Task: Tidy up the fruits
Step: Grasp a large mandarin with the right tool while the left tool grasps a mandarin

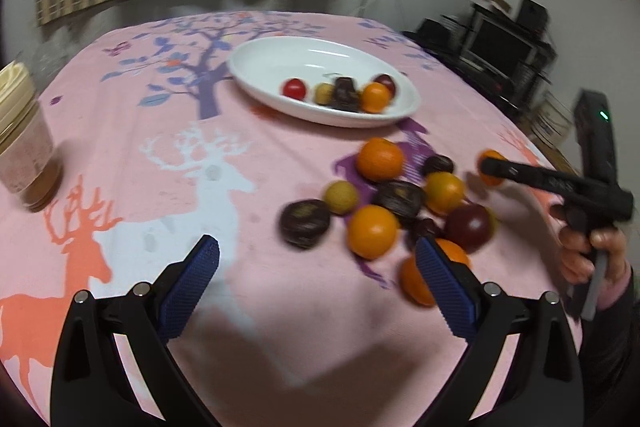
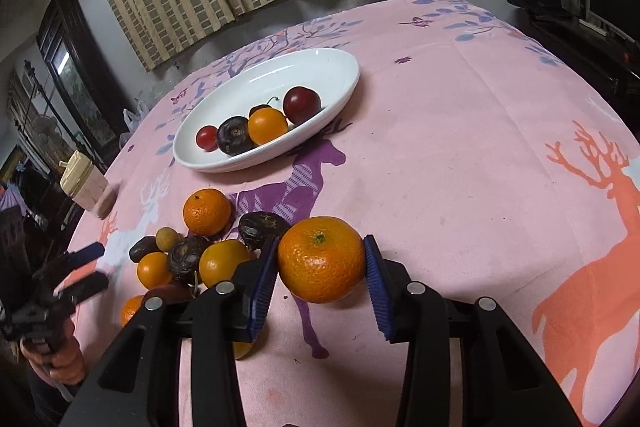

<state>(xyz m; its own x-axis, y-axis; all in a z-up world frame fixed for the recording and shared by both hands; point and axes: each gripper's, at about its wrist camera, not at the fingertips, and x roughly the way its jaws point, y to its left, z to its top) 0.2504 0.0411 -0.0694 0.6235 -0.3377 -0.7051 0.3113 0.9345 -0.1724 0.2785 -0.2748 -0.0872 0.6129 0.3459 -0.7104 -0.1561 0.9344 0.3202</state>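
The right tongs (image 2: 322,267) clamp a tangerine (image 2: 321,259) just above the pink table (image 2: 460,155), beside a pile of loose fruit (image 2: 200,251). The left tongs (image 1: 318,267) hover spread apart, holding nothing, near that pile. Beyond the pile, a white dish (image 2: 224,163) holds a plum (image 2: 301,105), an orange (image 2: 267,125) and a cherry tomato (image 2: 206,137).

Orange mandarin (image 2: 321,259), white dish (image 2: 224,163), seemingly deer-patterned pink cloth (image 2: 460,147)
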